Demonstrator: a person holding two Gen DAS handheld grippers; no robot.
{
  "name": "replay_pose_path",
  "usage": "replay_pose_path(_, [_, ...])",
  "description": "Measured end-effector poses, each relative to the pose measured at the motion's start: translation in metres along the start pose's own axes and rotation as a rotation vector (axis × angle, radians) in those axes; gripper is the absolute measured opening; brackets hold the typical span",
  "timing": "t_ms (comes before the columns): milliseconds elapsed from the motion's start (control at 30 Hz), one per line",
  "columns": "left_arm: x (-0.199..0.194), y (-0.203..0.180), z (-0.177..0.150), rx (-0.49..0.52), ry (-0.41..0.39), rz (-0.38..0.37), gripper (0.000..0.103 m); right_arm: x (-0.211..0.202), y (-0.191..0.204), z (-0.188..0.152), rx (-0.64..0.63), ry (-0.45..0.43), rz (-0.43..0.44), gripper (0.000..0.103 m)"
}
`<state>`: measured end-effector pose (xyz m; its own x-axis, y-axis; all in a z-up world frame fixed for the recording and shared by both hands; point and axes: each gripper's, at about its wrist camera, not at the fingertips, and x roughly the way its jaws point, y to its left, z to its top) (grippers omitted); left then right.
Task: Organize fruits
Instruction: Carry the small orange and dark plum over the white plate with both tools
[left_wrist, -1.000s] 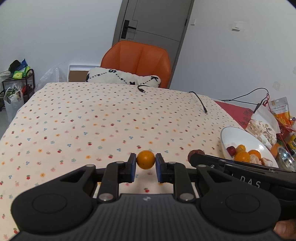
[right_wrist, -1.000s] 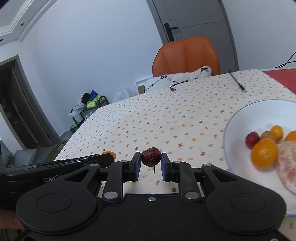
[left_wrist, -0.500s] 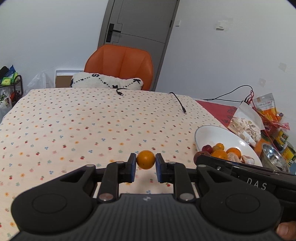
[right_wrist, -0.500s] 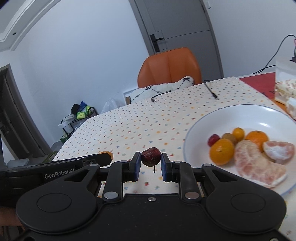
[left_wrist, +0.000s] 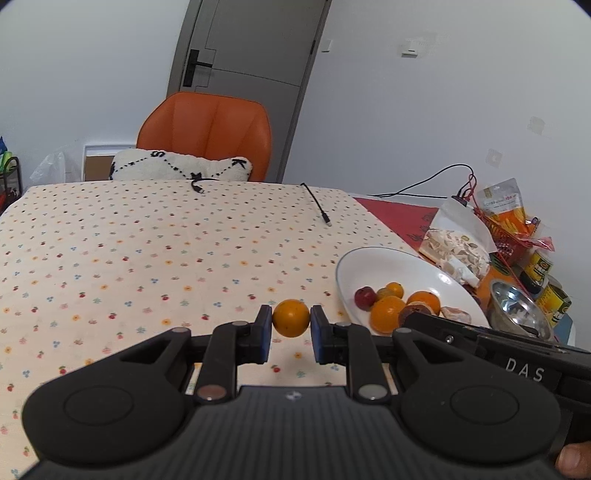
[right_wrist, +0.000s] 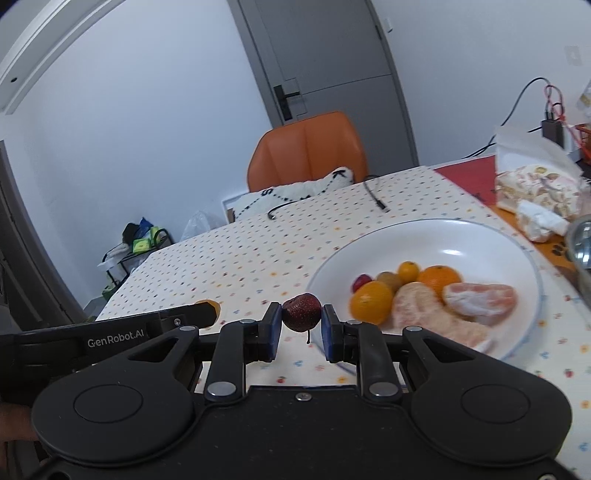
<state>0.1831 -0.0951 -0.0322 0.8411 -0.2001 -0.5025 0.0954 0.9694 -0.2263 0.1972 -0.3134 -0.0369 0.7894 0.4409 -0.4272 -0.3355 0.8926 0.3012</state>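
My left gripper (left_wrist: 291, 325) is shut on a small orange fruit (left_wrist: 291, 317), held above the flowered tablecloth just left of the white plate (left_wrist: 373, 258). My right gripper (right_wrist: 301, 326) is shut on a dark red fruit (right_wrist: 301, 312) with a short stem, at the plate's (right_wrist: 436, 236) near left rim. The plate holds several fruits: oranges (right_wrist: 371, 300), a small red one (right_wrist: 361, 282) and peeled citrus pieces (right_wrist: 480, 297). In the right wrist view the left gripper (right_wrist: 207, 314) reaches in from the left with its orange fruit (right_wrist: 210, 304) partly hidden.
Snack bags (left_wrist: 458, 243), tins (left_wrist: 554, 299) and a metal bowl (left_wrist: 517, 306) crowd the table's right edge. Two black cable ends (left_wrist: 317, 206) lie on the far cloth. An orange chair (left_wrist: 207, 136) with a white cushion (left_wrist: 181, 170) stands behind the table.
Both grippers have moved right toward the plate, each keeping its fruit. The plate now looms larger in the right wrist view and sits closer in the left one.
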Motion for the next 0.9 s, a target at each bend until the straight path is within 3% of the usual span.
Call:
replay_pose_path(500, [0.015, -0.036, -0.004, 0.035, 0.015, -0.068, 0.02, -0.027, -0.043, -0.005, 0.051, -0.02, -0.093, 0.021])
replay_pose_path(900, [0.03, -0.056, -0.004, 0.06, 0.031, -0.108, 0.02, -0.029, -0.057, -0.009, 0.074, -0.008, -0.109, 0.021])
